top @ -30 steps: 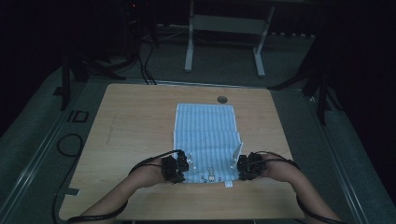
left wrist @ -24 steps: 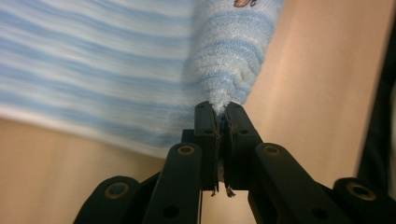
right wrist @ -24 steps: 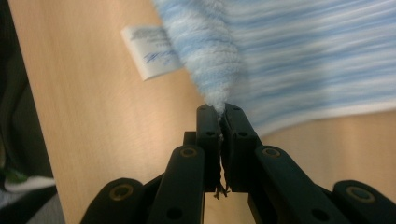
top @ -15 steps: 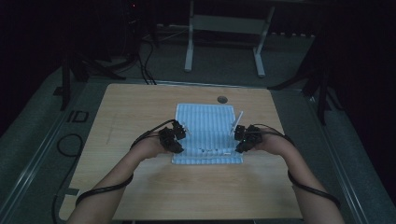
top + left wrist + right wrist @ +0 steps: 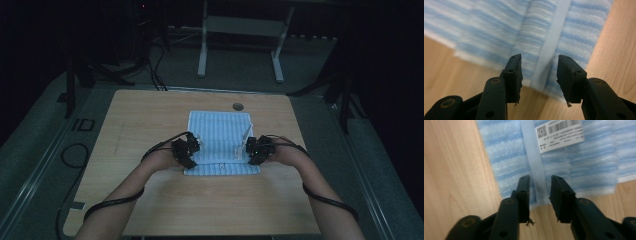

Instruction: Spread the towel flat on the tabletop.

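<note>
High view: one blue-and-white striped towel (image 5: 220, 142) is lying folded near the middle of the wooden worktop (image 5: 150, 200), its near edge toward the person. Two grippers are sitting at that near part, one on each side: the left gripper (image 5: 191, 148) at the towel's left edge, the right gripper (image 5: 246, 148) at its right edge. One small round grommet (image 5: 237, 106) is sitting in the worktop just beyond the towel's far edge. Jaw gap is too small to judge here.

Left gripper view: the jaws are standing apart, having just been opening. A pale blue hem band (image 5: 552, 47) of the towel is running up between them; the pads are not pressing on it. The towel's corner is lying just under the jaws, with bare wood on both sides.

Right gripper view: the jaws are parted by a narrower gap, also having just been opening. A second stretch of hem band (image 5: 535, 167) is lying between them, unpinched. One white barcode label (image 5: 560, 133) is lying on the towel beyond the jaws, a detail too small to read from the high view.
</note>
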`<action>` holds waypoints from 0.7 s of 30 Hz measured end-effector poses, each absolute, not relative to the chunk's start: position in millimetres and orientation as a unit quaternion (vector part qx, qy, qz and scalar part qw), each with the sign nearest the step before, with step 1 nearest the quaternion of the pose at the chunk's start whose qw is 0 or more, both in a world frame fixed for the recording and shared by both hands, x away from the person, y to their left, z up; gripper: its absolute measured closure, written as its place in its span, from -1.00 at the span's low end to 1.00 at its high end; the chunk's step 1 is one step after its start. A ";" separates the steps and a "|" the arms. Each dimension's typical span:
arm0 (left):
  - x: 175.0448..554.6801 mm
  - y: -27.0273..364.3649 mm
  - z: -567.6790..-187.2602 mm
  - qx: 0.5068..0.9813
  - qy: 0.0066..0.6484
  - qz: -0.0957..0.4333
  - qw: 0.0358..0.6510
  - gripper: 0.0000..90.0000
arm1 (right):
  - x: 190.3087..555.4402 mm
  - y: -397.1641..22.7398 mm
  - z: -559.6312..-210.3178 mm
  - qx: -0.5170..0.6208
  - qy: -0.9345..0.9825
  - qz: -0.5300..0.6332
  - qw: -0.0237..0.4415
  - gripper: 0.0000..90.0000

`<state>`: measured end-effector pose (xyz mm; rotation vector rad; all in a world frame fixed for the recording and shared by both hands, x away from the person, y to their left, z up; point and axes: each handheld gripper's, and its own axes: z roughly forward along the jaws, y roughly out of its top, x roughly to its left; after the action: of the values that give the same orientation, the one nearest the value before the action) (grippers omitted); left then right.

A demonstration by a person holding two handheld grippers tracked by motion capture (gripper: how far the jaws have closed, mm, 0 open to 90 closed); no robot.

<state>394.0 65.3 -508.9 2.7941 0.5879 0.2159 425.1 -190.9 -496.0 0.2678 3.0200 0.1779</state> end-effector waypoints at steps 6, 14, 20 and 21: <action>403.7 61.1 -519.3 0.968 0.204 0.059 0.134 0.18 | 432.9 -188.4 -512.7 0.091 0.994 0.037 0.045 0.46; 406.9 61.0 -507.8 0.960 0.234 0.056 0.143 0.81 | 435.8 -191.9 -505.2 0.107 0.992 0.047 0.041 0.82; 401.2 61.9 -494.9 0.959 0.232 0.059 0.151 0.91 | 430.8 -198.5 -483.3 0.111 0.990 0.069 0.053 0.82; 399.0 62.2 -490.6 0.959 0.230 0.062 0.153 0.92 | 429.2 -199.5 -478.5 0.111 0.990 0.074 0.055 0.82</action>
<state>399.0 62.2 -490.6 2.7502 0.6606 0.1778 429.2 -199.5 -478.5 0.3364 3.0035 0.2247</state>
